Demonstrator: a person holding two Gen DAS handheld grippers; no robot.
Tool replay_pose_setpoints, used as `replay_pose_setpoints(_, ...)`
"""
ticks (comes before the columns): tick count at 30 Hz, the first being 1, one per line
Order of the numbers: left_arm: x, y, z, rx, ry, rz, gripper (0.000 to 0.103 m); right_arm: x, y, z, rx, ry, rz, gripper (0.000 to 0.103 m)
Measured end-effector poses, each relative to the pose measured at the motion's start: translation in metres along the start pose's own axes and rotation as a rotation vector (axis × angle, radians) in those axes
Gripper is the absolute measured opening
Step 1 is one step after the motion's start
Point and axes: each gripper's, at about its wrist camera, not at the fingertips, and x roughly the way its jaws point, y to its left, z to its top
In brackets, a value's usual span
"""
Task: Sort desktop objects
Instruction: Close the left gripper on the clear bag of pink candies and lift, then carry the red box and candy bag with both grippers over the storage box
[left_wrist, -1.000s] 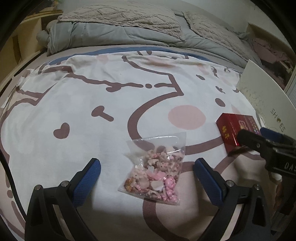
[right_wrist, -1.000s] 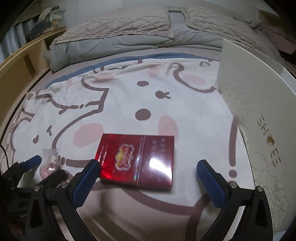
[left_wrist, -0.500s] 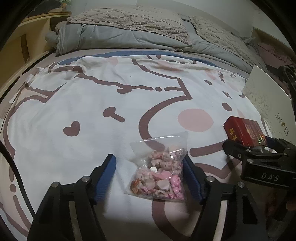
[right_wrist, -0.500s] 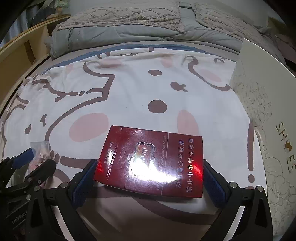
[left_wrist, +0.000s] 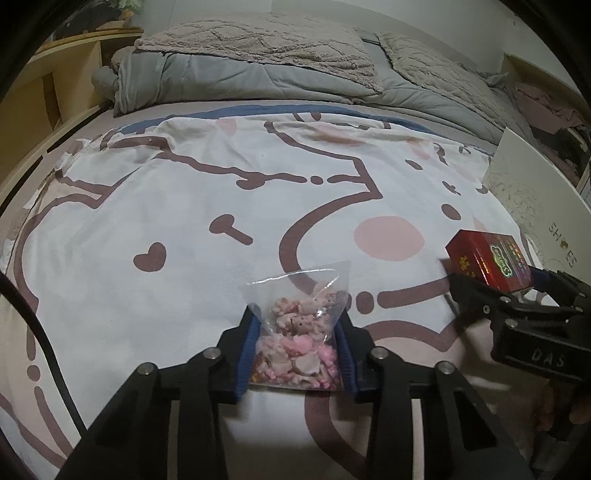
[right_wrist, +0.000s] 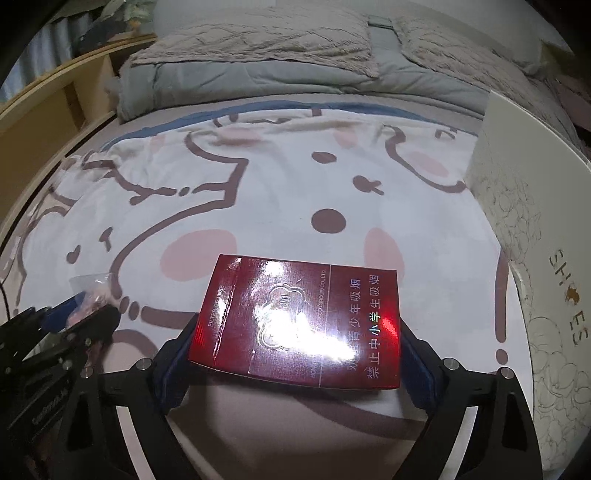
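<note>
My left gripper (left_wrist: 297, 350) is shut on a clear bag of pink charms (left_wrist: 299, 332), its blue pads pressing both sides of the bag just above the cartoon-print blanket (left_wrist: 184, 221). My right gripper (right_wrist: 295, 354) is shut on a red cigarette pack (right_wrist: 299, 321), held flat between its pads and lifted off the blanket. In the left wrist view the red pack (left_wrist: 487, 258) shows at the right in the right gripper (left_wrist: 495, 291). In the right wrist view the bag (right_wrist: 90, 291) and left gripper (right_wrist: 77, 310) show at the far left.
A white shoe box (right_wrist: 535, 229) stands along the right edge of the blanket; it also shows in the left wrist view (left_wrist: 535, 199). Grey quilts and pillows (left_wrist: 258, 62) lie at the back. A wooden shelf (right_wrist: 55, 103) runs along the left.
Both grippers went from wide open to shut: the left closed on the bag of charms, the right closed on the red pack and raised it.
</note>
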Motion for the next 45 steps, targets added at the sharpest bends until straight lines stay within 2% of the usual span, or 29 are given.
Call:
replay_pose_setpoints(6,-0.006,0.003,0.001,-0.003,0.000,-0.026,0.031,-0.009,-0.002,0.002,0.000,-0.016,0.005,0.093)
replay_pose_setpoints(12,-0.016,0.001,0.002,0.011,-0.011,-0.045,0.030,-0.023,-0.005,0.004,0.008,-0.040,0.019,0.093)
replay_pose_setpoints(18,-0.027,-0.002,0.003,0.012,-0.017,-0.034,0.030,-0.035,-0.005,0.004,0.008,-0.047,0.040,0.093)
replay_pose_setpoints(26,-0.052,-0.011,0.008,0.001,-0.051,-0.030,0.030,-0.057,-0.008,0.003,-0.006,-0.069,0.055,0.093)
replay_pose_setpoints(32,-0.073,-0.027,0.012,0.048,-0.081,-0.017,0.030,-0.080,-0.017,0.006,0.008,-0.098,0.060,0.093)
replay_pose_setpoints(45,-0.120,-0.054,0.031,0.048,-0.162,-0.017,0.030,-0.134,-0.038,0.019,0.008,-0.180,0.044,0.093)
